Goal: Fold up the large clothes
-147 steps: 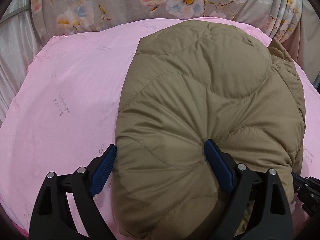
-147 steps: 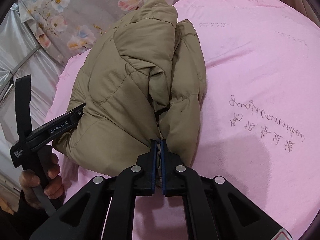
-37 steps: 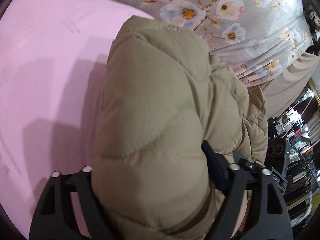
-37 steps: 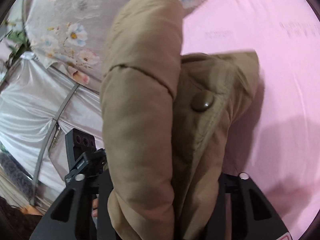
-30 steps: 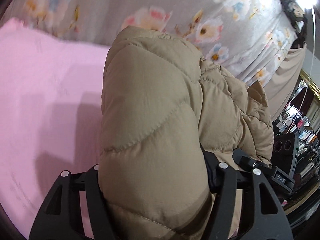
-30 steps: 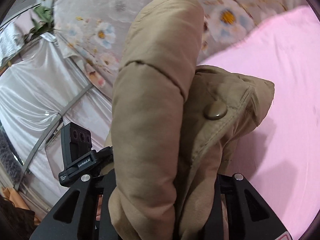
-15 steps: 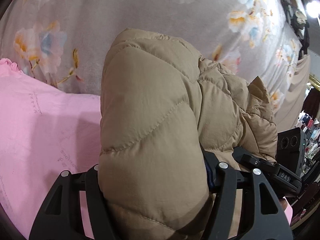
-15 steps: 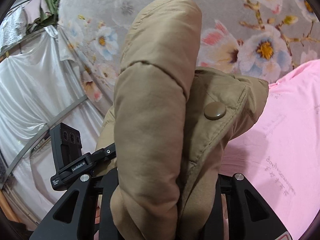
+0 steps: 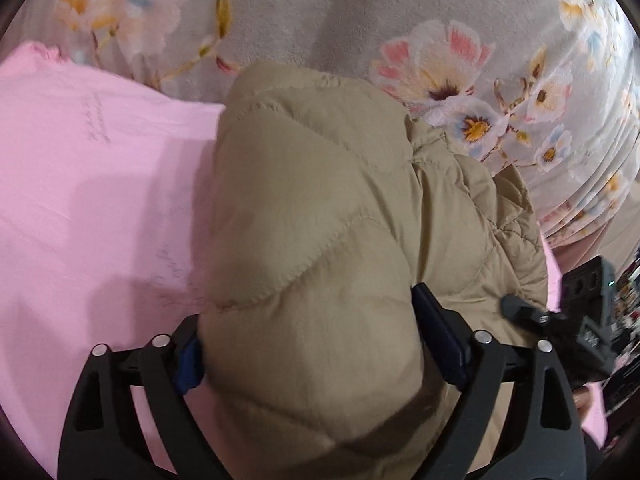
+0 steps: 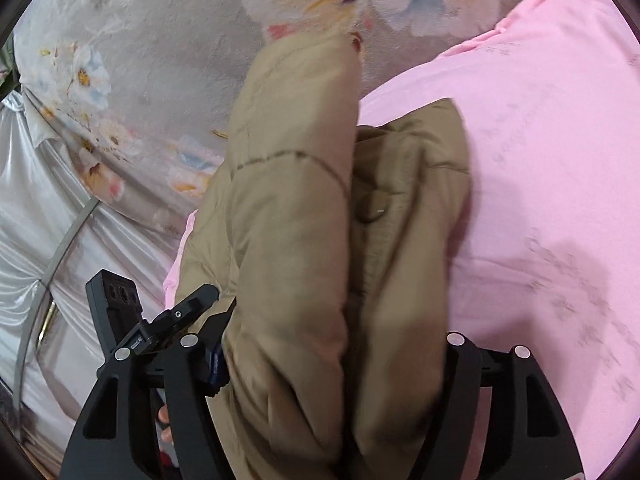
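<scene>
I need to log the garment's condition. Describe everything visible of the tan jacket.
The tan jacket is puffy and quilted in curved stitch lines, matte fabric, folded into a thick bundle. A round snap button shows on its placket. It sits over the pink sheet, near the floral blanket. It bulges between the jaws of the left claw and right claw, which have just been opening.

Jacket (image 9: 320,240) lies on sheet (image 9: 80,200), before floral blanket (image 9: 340,12).

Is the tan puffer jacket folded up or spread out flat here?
Folded. The jacket is a thick bundle between the left gripper, whose jaws have just been opening, bulging above the pink sheet.
</scene>
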Motion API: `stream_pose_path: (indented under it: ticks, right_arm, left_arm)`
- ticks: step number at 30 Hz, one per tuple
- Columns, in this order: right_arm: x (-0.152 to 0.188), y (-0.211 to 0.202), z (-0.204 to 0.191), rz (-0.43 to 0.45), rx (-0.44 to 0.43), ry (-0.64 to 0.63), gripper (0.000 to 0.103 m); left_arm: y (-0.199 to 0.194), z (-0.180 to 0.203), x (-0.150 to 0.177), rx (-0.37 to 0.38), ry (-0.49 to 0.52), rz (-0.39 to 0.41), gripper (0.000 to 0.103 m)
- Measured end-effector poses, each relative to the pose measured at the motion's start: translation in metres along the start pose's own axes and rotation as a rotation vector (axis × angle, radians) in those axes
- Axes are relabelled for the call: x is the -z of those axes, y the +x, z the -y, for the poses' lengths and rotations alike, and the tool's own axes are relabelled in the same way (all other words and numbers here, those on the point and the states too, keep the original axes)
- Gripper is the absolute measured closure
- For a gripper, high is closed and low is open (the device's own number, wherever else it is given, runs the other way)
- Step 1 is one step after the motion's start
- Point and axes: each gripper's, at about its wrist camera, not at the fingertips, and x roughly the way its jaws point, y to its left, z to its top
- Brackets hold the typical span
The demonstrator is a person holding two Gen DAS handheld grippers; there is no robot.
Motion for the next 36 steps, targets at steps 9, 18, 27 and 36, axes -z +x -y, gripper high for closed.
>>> stream_pose_path:
  ticks: [9,18,27,36]
  right_arm:
    - [-0.015,-0.093,-0.097,0.230,0.304,-0.310,0.080]
    - [-0.046,0.016,-0.164,0.200,0.517,-0.533,0.103]
    - [-0.072,0.096,-0.063,0.120,0.545,-0.318,0.103]
    - [-0.088,0.129,-0.043,0.107,0.555,-0.334,0.103]
  left_arm:
    - [-0.073,0.052,-0.029,-0.486,0.214,0.206,0.016]
    - [-0.017,0.108,-0.076,-0.560,0.226,0.103,0.100]
    - [0.066,0.069,-0.066,-0.564,0.158,0.056,0.103]
    - [0.101,0.056,-0.069,-0.571,0.108,0.134,0.103]
